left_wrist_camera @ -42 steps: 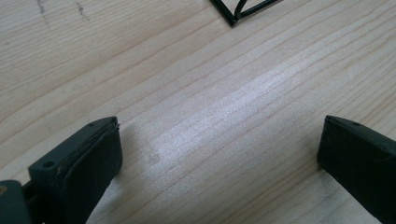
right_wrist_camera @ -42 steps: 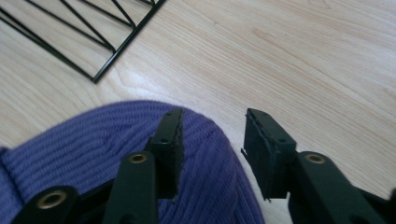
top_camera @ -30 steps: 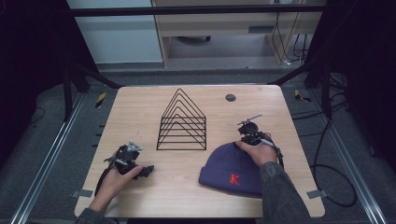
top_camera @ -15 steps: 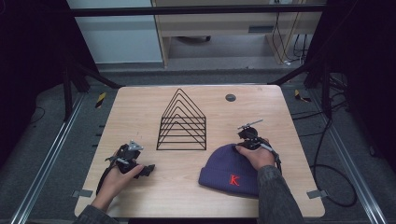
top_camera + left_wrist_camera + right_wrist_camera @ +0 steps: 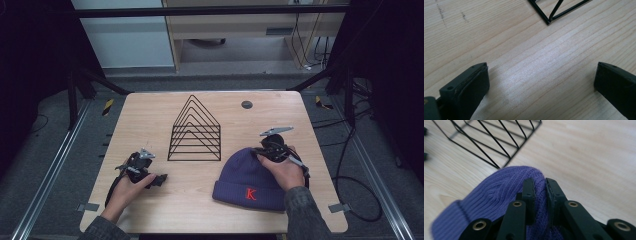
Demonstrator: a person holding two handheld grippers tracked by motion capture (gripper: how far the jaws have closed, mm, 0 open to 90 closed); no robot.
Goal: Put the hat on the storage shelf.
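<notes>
Since a second ago the right gripper [image 5: 539,185] has come down and now pinches the crown of the purple knitted beanie [image 5: 248,177] on the light wooden table [image 5: 150,115]. The black wire rack [image 5: 195,131] stands just beyond it. The left gripper [image 5: 541,82] rests wide open over bare wood.

Left gripper [image 5: 159,180] wide apart; right gripper [image 5: 539,186] nearly closed, pinching.

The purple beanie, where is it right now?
In the high view the purple beanie lies at the table's near right, just right of the wire rack, its crown pinched in the right tool.
</notes>
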